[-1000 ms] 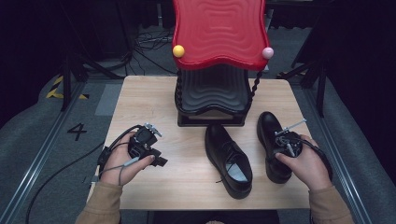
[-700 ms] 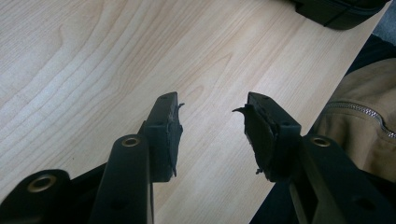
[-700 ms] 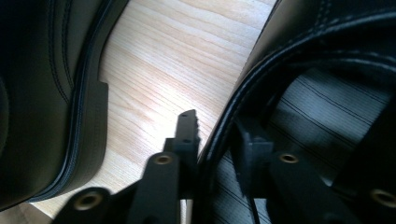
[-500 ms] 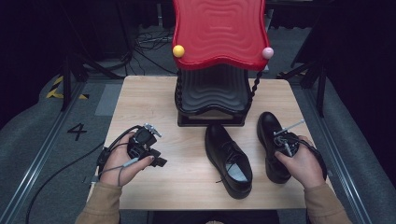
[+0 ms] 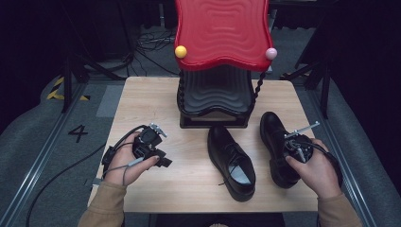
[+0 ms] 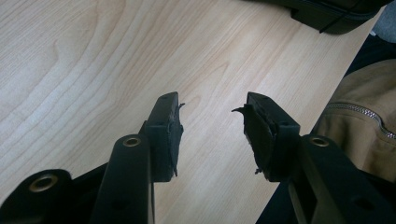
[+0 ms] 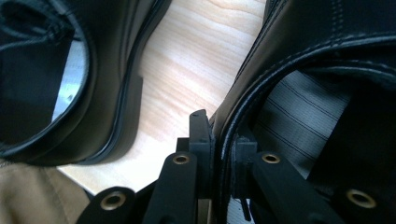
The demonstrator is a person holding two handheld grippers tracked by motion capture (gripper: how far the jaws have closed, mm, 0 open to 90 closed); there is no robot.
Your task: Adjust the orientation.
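The right-hand black shoe (image 5: pixel 274 142) stands on the wooden table (image 5: pixel 142 104) near its right edge, and the right gripper (image 7: pixel 219 140) has its jaws closed on the shoe's collar, one jaw outside the leather, one inside against the grey lining. Just beside it lies the second black shoe (image 5: pixel 231 161). Behind them a red-topped rack (image 5: pixel 220 33) rises. The left gripper (image 6: pixel 212 133) hovers over bare wood, jaws apart and empty.
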